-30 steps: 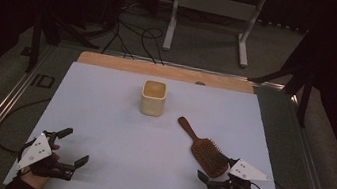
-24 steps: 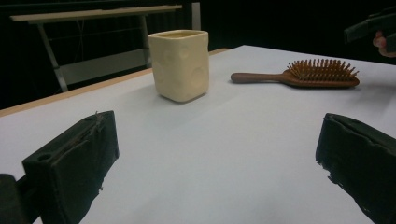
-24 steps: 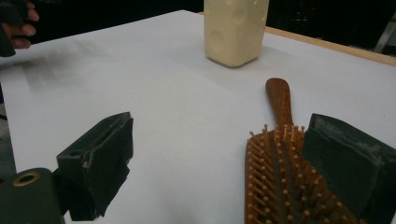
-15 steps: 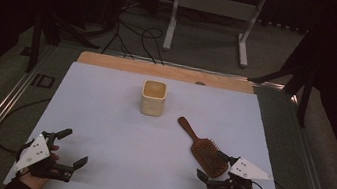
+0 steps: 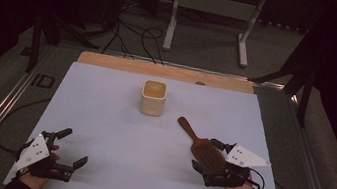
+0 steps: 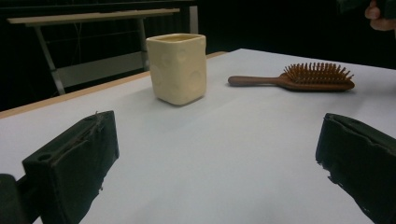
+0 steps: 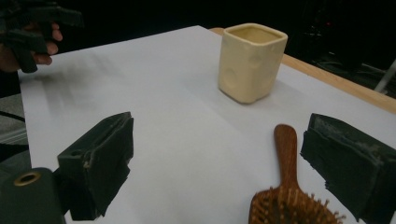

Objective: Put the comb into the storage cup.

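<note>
- From the high view, a white table top [image 5: 115,132] carries a cream square cup [image 5: 153,98] near its middle and a wooden hairbrush [image 5: 204,148] nearer the person, on the right side, handle pointing toward the cup.
- The left gripper [image 5: 67,152] sits at the near left corner, well apart from both things; its jaws stand wide apart with nothing between them — the left gripper view confirms this, bare table lying between the two black jaws.
- The right gripper [image 5: 207,158] is at the brush's head. Its jaws are spread open, one on each side of the brush; the right gripper view shows the bristled head [image 7: 289,205] low between them, neither jaw touching it.
- The left gripper view alone shows the brush [image 6: 303,79] side-on — bristles up, lying flat — and shallow round dimples on the cup [image 6: 177,67].
- The right gripper view looks into the cup [image 7: 250,60], which stands upright; its bottom is not visible.
</note>
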A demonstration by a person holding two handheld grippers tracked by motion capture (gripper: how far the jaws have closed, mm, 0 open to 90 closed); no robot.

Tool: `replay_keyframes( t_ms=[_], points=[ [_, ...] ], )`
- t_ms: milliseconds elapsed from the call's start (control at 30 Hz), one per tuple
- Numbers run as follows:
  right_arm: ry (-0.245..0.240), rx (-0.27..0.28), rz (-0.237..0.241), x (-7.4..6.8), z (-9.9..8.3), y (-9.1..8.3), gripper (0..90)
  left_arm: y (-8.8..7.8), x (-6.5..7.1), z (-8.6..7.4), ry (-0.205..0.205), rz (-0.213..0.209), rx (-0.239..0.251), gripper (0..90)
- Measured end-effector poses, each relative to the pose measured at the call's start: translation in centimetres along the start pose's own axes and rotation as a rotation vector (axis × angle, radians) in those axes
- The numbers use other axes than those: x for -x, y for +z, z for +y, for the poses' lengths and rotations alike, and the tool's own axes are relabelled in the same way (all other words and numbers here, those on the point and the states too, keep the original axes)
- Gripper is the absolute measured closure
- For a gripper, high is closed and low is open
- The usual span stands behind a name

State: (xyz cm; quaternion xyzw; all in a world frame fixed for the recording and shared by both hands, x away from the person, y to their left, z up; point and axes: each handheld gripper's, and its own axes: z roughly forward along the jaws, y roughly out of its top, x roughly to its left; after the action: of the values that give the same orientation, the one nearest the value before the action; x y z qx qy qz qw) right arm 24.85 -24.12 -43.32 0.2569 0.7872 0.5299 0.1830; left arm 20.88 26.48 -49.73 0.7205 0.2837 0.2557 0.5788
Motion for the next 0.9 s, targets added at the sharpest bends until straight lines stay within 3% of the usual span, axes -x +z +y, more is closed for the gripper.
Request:
replay_keyframes(
  t_ms=[333,900],
  points=[
    [0.005,0.011,0.011,1.6,1.9,0.8,8.6,0.1,0.1,0.0,-0.002,-0.001,0.0,0.1],
    [-0.011,-0.076,0.09,3.6,3.1,4.1,11.6,0.1,0.0,0.0,-0.002,-0.003,-0.001,0.1]
  ],
)
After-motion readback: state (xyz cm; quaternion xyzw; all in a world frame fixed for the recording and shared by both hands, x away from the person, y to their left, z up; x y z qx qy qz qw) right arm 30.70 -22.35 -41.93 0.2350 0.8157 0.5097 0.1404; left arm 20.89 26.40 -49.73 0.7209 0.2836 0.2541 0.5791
